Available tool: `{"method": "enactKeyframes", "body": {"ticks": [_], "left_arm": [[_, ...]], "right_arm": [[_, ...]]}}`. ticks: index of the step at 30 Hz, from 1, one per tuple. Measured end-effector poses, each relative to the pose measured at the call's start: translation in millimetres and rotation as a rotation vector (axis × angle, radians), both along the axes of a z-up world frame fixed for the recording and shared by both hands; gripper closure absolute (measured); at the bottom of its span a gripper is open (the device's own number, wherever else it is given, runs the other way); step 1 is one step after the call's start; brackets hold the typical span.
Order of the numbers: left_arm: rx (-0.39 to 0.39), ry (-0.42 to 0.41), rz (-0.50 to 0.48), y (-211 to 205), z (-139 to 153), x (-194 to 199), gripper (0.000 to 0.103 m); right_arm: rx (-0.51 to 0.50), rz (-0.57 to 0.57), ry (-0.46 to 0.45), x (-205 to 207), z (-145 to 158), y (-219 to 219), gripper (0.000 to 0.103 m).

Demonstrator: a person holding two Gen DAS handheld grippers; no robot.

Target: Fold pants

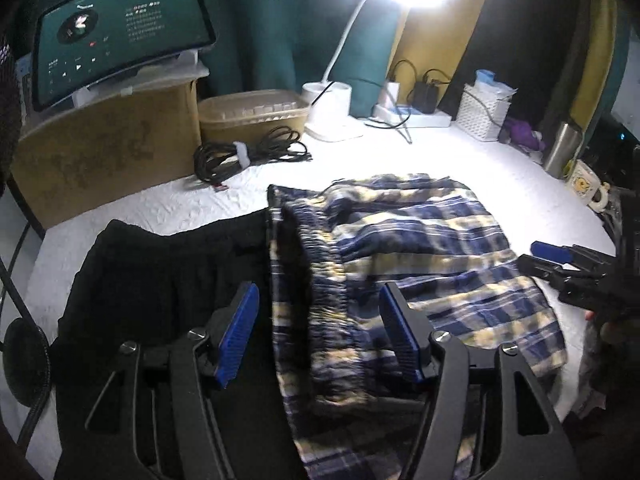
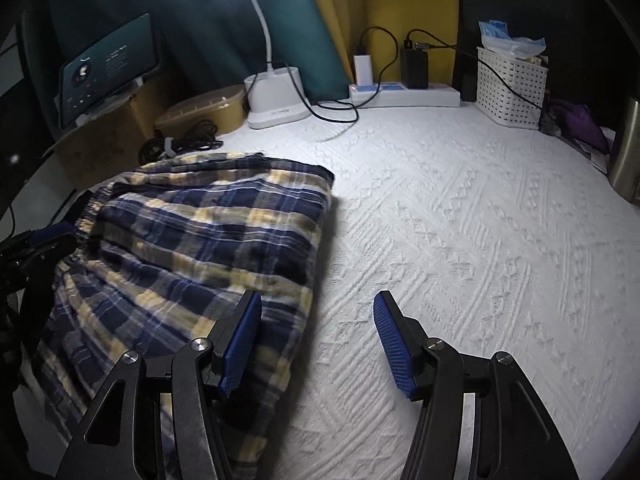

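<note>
Blue and yellow plaid pants (image 1: 400, 248) lie folded on the white textured cloth (image 1: 160, 208); they also show in the right wrist view (image 2: 200, 232). A black garment (image 1: 160, 280) lies flat to their left. My left gripper (image 1: 318, 300) is open and empty, hovering over the plaid pants' waistband edge. My right gripper (image 2: 316, 308) is open and empty, over the pants' right edge and the white cloth (image 2: 460, 220). The right gripper shows at the right of the left wrist view (image 1: 560, 260).
A cardboard box (image 1: 100, 160) with a tablet (image 1: 120, 32), a lidded container (image 1: 252, 116), a coiled cable (image 1: 248, 152), a lamp base (image 2: 276, 96), a power strip (image 2: 404, 94), a white basket (image 2: 512, 88), a steel bottle (image 1: 560, 148) and a mug (image 1: 588, 188) ring the cloth.
</note>
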State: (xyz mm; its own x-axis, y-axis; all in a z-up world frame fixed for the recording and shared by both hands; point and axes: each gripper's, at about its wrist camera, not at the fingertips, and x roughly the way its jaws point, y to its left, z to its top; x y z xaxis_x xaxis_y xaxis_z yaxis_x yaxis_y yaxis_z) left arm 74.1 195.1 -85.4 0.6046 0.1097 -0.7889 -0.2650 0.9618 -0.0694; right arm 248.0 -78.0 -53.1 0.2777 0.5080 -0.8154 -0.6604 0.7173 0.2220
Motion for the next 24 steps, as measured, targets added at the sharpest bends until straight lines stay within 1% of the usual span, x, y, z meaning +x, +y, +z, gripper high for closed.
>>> {"method": "enactKeyframes", "body": {"ticks": [6, 15, 18, 21, 24], "left_arm": [[-0.008, 0.014, -0.02, -13, -3, -7, 0.039], [-0.016, 0.061, -0.001, -11, -22, -17, 0.039], [-0.008, 0.06, -0.001, -11, -24, -23, 0.039], [-0.02, 0.054, 0.006, -9, -26, -29, 0.039], [-0.003, 0.033, 0.012, -13, -19, -34, 0.039]], "right_arm": [[0.029, 0.02, -0.007, -14, 8, 1, 0.043], [0.016, 0.064, 0.014, -37, 0, 7, 0.043], [0.008, 0.059, 0.018, -40, -5, 3, 0.043], [-0.007, 0.053, 0.018, -44, -9, -3, 0.043], [-0.008, 0.042, 0.014, -47, -6, -11, 0.043]]}}
